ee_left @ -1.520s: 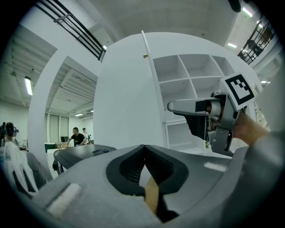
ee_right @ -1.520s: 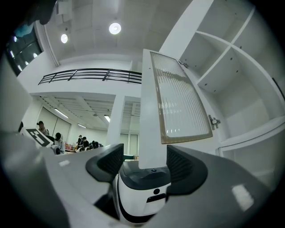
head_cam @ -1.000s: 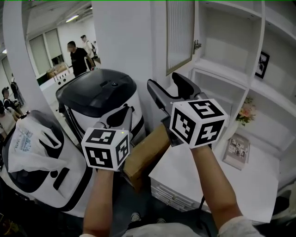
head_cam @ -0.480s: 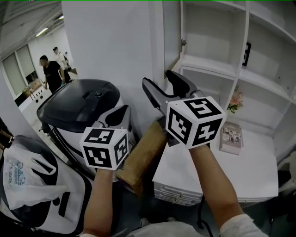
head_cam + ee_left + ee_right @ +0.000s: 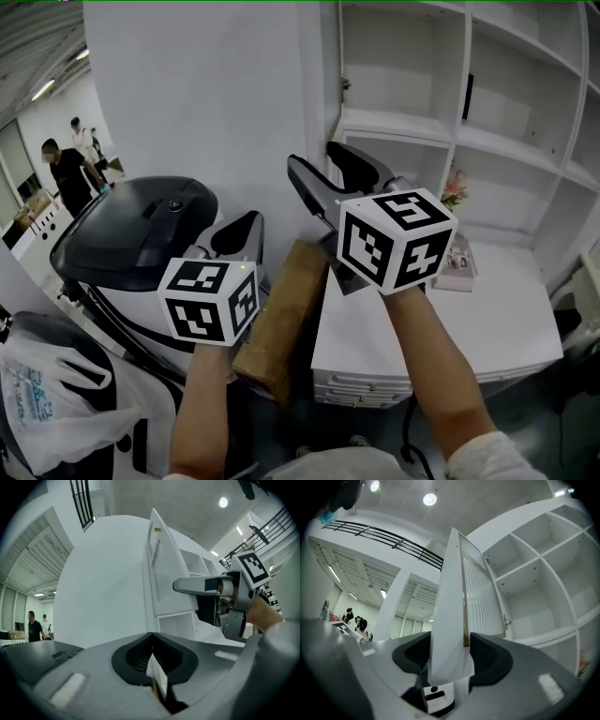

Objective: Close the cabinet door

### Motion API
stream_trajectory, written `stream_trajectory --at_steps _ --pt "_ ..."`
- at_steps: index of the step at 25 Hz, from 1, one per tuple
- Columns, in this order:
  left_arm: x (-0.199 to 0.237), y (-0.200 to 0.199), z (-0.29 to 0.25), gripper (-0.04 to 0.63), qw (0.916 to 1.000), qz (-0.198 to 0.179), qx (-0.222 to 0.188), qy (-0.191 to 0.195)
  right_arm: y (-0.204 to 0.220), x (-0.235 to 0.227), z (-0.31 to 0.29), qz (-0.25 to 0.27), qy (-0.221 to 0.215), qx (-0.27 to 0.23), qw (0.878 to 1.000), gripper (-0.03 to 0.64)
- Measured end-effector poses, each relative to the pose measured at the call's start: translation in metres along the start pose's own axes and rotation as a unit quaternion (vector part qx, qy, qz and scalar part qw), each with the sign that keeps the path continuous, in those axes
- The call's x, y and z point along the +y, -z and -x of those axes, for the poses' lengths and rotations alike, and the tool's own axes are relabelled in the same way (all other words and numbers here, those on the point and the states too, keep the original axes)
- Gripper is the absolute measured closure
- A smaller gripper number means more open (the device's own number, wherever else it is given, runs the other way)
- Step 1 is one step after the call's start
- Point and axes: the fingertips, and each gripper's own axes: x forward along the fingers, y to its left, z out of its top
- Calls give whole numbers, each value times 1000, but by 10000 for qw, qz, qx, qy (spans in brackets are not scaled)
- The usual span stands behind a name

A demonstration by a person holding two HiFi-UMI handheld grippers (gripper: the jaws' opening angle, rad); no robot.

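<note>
At upper right: shelved cabinet [image 5: 450, 131], open. Its cabinet door [image 5: 476, 597], swung out, edge between right gripper [image 5: 450, 644] jaws, just closing, pads apparently on both faces. Lastly left gripper [image 5: 151, 637]: jaws together, empty. Risk: shallow edge grip slips mid-swing, leaving door ajar.

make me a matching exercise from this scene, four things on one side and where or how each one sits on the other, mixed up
1 cabinet door
2 cardboard box
3 booklet
4 flowers

a lying flat on the white counter
b swung open
c leaning beside the drawer unit
d upright at the counter's back

Pairs: 1-b, 2-c, 3-a, 4-d
</note>
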Motion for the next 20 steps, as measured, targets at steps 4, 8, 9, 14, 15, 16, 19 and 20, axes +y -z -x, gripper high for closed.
stream_trajectory --at_steps 4,8,9,14,15,16,19,20 --pt "-5 3 -3 598 9997 8 -11 239 0 -2 3 37 131 -46 9999 387" --pt "-8 7 -6 598 9991 23 -8 428 0 -3 5 40 156 -23 9999 388" --pt "-7 7 -7 598 9989 33 -13 463 0 -2 5 39 154 -21 9999 390" --pt "-10 8 -11 598 9981 46 -17 615 -2 -4 9 38 166 -57 9998 397" --pt "-11 8 -12 598 9979 49 -11 647 -2 -5 9 38 170 -51 9998 399" --pt "-13 8 -13 598 9977 50 -6 673 -1 -5 10 33 165 -45 9998 400" --pt "-15 9 -14 597 9973 41 -3 730 -1 -6 11 -10 123 -53 9999 403" --pt "-15 9 -14 598 9972 34 -5 746 -1 -7 11 -19 114 -54 9999 405"
